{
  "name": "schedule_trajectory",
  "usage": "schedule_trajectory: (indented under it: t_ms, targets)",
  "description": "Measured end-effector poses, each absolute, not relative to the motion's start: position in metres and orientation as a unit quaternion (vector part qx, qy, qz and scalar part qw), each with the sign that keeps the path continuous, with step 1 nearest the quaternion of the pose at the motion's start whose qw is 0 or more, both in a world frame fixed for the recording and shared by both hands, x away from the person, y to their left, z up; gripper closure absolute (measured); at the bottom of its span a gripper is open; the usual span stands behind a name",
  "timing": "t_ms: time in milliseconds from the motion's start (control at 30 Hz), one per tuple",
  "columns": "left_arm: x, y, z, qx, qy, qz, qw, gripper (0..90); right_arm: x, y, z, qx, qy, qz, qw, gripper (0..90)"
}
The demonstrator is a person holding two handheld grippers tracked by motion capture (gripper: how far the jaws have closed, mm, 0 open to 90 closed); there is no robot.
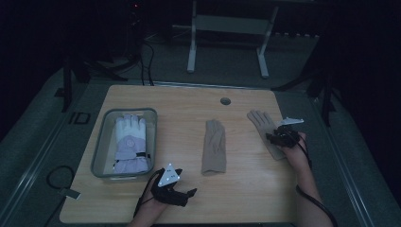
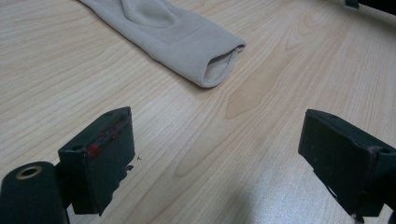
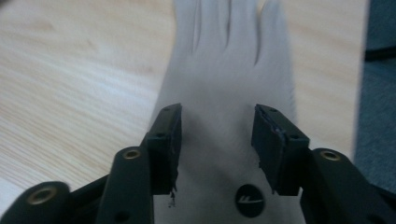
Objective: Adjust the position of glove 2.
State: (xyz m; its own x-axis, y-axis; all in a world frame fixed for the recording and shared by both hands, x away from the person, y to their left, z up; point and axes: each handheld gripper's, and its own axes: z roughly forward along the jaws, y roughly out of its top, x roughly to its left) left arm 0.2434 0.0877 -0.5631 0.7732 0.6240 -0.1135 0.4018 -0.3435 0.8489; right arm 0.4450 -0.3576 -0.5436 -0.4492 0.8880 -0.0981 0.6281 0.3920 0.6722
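Note:
Two beige gloves lie flat on the wooden table (image 1: 179,109). One beige glove (image 1: 213,145) lies at the middle; its open cuff (image 2: 212,63) points toward my left gripper (image 2: 215,158). That left gripper (image 1: 188,196) rests near the front edge, jaws wide open, with only bare wood between them. The other beige glove (image 1: 260,120) lies at the right, fingers pointing away. My right gripper (image 1: 273,137) hovers over its cuff end. In the right gripper view the glove (image 3: 229,84) runs under and between the jaws of my right gripper (image 3: 217,140), which stand apart beside a dark round logo (image 3: 251,200).
A clear plastic bin (image 1: 100,142) at the left holds a white and lavender padded glove (image 1: 131,139). A round cable hole (image 1: 225,101) sits near the table's far edge. A white stand's legs (image 1: 227,47) are beyond the table. The right table edge runs close to the right glove.

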Motion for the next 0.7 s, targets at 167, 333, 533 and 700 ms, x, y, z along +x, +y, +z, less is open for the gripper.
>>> schedule_trajectory:
  t_ms: [167,333,533,700]
  targets:
    - [0.243,0.089,-0.563,0.811,0.315,0.117,0.479,10.8,0.442,-0.363,-0.545,0.504,0.779,0.316,0.197,81.7]
    - [0.243,0.089,-0.564,0.812,0.315,0.119,0.477,10.8,0.434,-0.351,-0.526,0.54,0.743,0.332,0.217,82.5]
    - [0.243,0.088,-0.563,0.811,0.316,0.12,0.477,10.9,0.412,-0.334,-0.498,0.574,0.71,0.321,0.252,82.4]
    - [0.243,0.088,-0.563,0.809,0.314,0.118,0.483,10.8,0.393,-0.332,-0.486,0.609,0.673,0.321,0.27,82.4]
